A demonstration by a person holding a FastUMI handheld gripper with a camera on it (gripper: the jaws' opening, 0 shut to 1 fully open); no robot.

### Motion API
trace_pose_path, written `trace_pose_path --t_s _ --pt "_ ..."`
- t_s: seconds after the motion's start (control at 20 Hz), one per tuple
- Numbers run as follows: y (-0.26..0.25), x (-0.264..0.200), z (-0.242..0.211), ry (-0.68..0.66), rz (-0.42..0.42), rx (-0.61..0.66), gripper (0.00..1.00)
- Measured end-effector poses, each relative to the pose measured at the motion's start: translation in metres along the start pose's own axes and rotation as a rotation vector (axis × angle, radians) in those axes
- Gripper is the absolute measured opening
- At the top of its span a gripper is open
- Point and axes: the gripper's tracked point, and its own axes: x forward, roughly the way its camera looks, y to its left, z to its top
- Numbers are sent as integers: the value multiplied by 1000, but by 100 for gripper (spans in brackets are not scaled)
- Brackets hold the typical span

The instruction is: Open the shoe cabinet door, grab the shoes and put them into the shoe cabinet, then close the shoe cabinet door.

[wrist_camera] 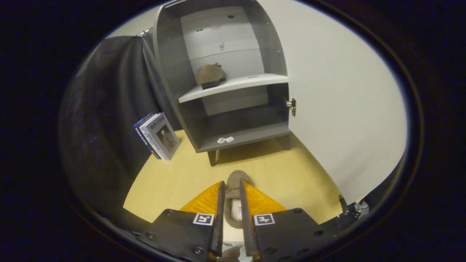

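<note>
My fingers [232, 203] are drawn in to a narrow gap, and a brown slipper [235, 196] sits in that gap. Both fingers press against its sides near the opening, so I have it clamped. Its rounded toe pokes out just beyond my fingertips, and the inside of the shoe, with a small label in it, shows between them.

Below and ahead of the slipper lies the pale wooden floor [291, 174]. Beyond that stands the grey shoe cabinet [251, 135] on short legs, with its interior exposed. Its white door [346, 109] is swung wide open to the right, a metal hinge [291, 105] showing at the edge. On the cabinet's middle shelf [251, 82] rests a second brown shoe [211, 75], toward the left side. On the bottom board lie two small white packets [225, 139], near the front edge.

Left of the cabinet, a few books [158, 136] lean against the dark cloth wall [105, 120], standing on the floor.
</note>
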Motion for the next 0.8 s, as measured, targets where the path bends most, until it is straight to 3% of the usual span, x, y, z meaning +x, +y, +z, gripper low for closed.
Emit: trace_pose_path --t_s 0.1,0.55,0.8 --pt "11 18 -16 46 6 -5 26" --pt "17 88 -77 224 -75 -59 55" --pt "10 116 -114 321 -126 -77 54"
